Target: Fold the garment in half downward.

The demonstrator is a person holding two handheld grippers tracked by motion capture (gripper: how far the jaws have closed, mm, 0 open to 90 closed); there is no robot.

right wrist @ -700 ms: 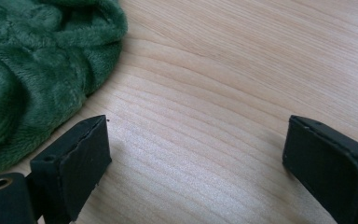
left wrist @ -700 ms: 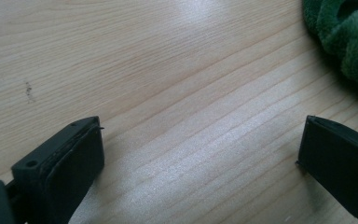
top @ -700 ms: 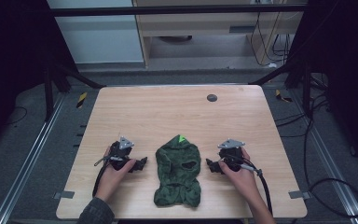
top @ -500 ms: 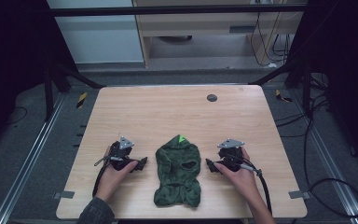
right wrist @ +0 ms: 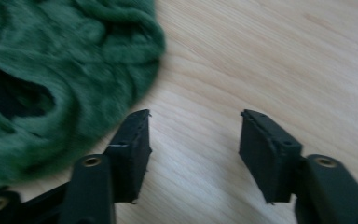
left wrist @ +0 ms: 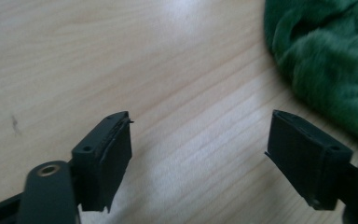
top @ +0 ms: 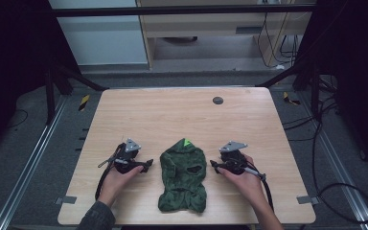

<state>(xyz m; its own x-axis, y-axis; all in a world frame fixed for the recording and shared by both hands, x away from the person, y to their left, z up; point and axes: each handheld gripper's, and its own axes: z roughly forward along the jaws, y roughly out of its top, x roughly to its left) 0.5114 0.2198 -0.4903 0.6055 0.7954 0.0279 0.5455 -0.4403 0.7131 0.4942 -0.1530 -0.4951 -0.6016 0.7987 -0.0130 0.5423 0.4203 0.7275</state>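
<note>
I see the green hat (top: 183, 178) flat on the worktop (top: 172, 112). Left gripper (top: 148, 164) and right gripper (top: 212, 165) flank it, both released, nothing between jaws.

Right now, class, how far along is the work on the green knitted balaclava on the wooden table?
Nothing looks done: the green knitted balaclava lies crumpled on the wooden table. In hand: the left gripper and right gripper flank it, jaws open, gripping nothing. Left: grasping and handling it.

Black tongs (left wrist: 198, 163), seemingly ribbed pads
</note>
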